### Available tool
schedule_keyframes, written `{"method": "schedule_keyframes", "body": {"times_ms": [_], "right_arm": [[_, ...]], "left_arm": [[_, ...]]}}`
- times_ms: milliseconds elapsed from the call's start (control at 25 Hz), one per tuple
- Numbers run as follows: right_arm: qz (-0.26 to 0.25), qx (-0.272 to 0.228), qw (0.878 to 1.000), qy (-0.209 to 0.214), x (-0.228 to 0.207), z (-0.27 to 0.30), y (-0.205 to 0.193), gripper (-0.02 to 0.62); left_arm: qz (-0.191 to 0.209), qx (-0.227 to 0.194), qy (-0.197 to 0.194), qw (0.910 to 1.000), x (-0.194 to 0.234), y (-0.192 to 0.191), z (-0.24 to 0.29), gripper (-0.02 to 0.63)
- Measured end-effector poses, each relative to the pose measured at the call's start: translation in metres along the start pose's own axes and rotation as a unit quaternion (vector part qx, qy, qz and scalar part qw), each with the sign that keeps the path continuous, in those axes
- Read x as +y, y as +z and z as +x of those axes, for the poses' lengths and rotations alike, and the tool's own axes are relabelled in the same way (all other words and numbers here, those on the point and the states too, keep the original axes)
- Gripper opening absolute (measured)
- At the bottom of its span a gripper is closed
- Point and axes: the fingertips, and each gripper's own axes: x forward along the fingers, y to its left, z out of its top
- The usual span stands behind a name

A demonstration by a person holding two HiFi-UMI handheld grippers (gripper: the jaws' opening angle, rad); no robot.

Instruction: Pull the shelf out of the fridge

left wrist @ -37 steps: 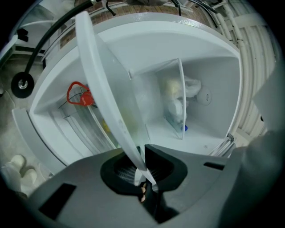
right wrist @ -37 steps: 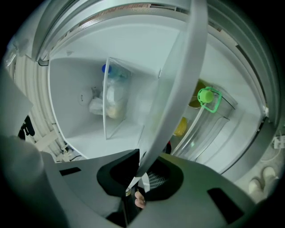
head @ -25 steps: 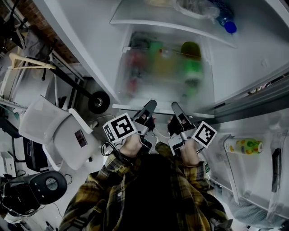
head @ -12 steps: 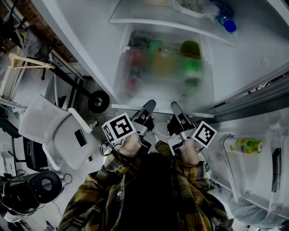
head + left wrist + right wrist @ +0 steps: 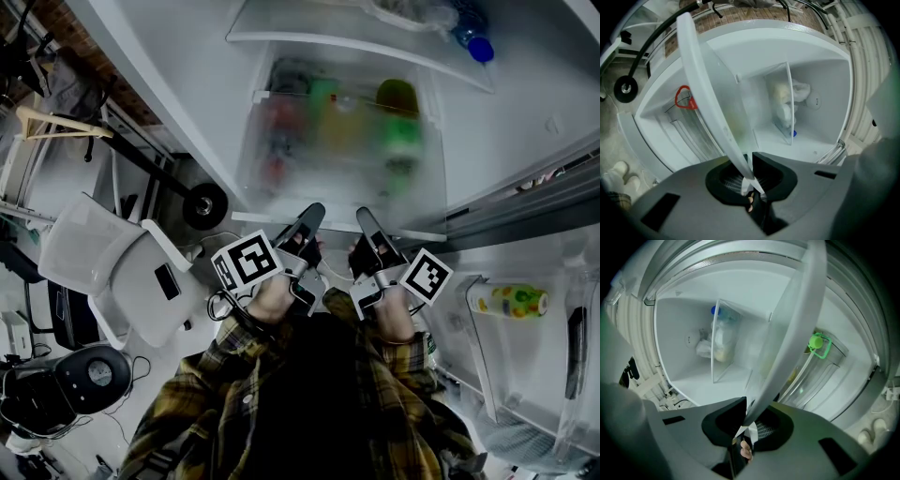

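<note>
The left tongs (image 5: pixel 313 215) and right tongs (image 5: pixel 365 219) pinch the near white rim of the shelf (image 5: pixel 328 178), side by side. It is a flat, frosted pane.

left claw (image 5: pixel 313 216) and right claw (image 5: pixel 364 221) side by side on the front edge of the shelf (image 5: pixel 337 159); chair (image 5: pixel 122 272) off left; bottle (image 5: pixel 506 301) in the door (image 5: pixel 562 394), right

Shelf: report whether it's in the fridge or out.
In the fridge: the shelf lies between its walls, front rim clamped by left gripper and right gripper.
</note>
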Motion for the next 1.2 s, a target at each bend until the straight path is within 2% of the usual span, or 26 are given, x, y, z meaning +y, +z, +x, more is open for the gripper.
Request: {"method": "schedule_keyframes", "body": {"times_ms": [200,480,640,800,1200], "right_arm": [[-0.003,0.0,1.0,0.001,0.0007,0.0005,0.0,0.049],[0.002,-0.001,1.0,0.001,0.0009,0.0012,0.0003,0.049],[0.006,0.0,1.0,0.004,0.0017,0.0021,0.0,0.048],[0.01,0.0,1.0,0.004,0.001,0.0011,0.0007,0.048],[0.008,0.003,1.0,0.003,-0.0006,0.0012,0.001,0.048]], "left_arm": [[0.013,0.011,0.008,0.9998,0.0023,0.0006,-0.0008,0.041],[0.028,0.053,0.009,0.9982,0.0013,-0.0006,0.0013,0.044],[0.007,0.056,-0.011,0.9984,-0.004,-0.0016,0.0035,0.044],[0.0,0.064,-0.014,0.9978,-0.0026,-0.0024,0.0041,0.044],[0.015,0.095,-0.011,0.9953,0.0004,-0.0023,0.0052,0.043]]}}
